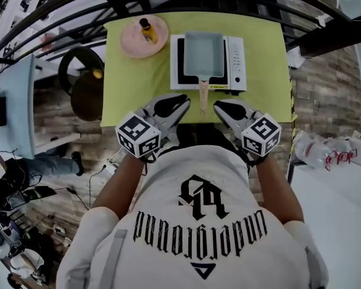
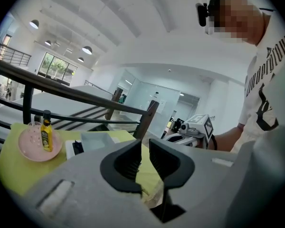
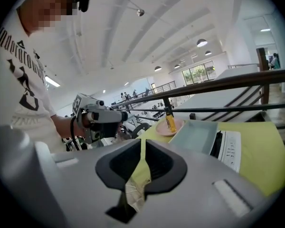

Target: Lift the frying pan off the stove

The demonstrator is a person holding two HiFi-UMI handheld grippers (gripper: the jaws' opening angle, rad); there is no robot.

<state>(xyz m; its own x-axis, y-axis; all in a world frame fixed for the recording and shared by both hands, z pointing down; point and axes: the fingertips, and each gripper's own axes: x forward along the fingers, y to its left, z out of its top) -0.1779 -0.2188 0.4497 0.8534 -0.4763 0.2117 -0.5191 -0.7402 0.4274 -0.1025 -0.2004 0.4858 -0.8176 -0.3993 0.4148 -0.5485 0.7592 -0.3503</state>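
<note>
A rectangular grey-blue frying pan (image 1: 203,54) sits on a white stove (image 1: 236,62) at the back of the yellow-green table (image 1: 132,83). Its wooden handle (image 1: 203,95) points toward me. My left gripper (image 1: 184,103) hovers at the near table edge just left of the handle; its jaws are slightly parted with nothing between them (image 2: 145,144). On the handle's other side my right gripper (image 1: 218,106) hangs with only a thin slit between its jaws (image 3: 143,141), also empty. Neither touches the pan (image 3: 194,134).
A pink plate (image 1: 132,41) with a yellow oil bottle (image 1: 147,30) stands left of the stove. A dark railing runs behind the table. A black chair (image 1: 84,83) is at the table's left, and plastic bottles (image 1: 325,149) lie on the floor at the right.
</note>
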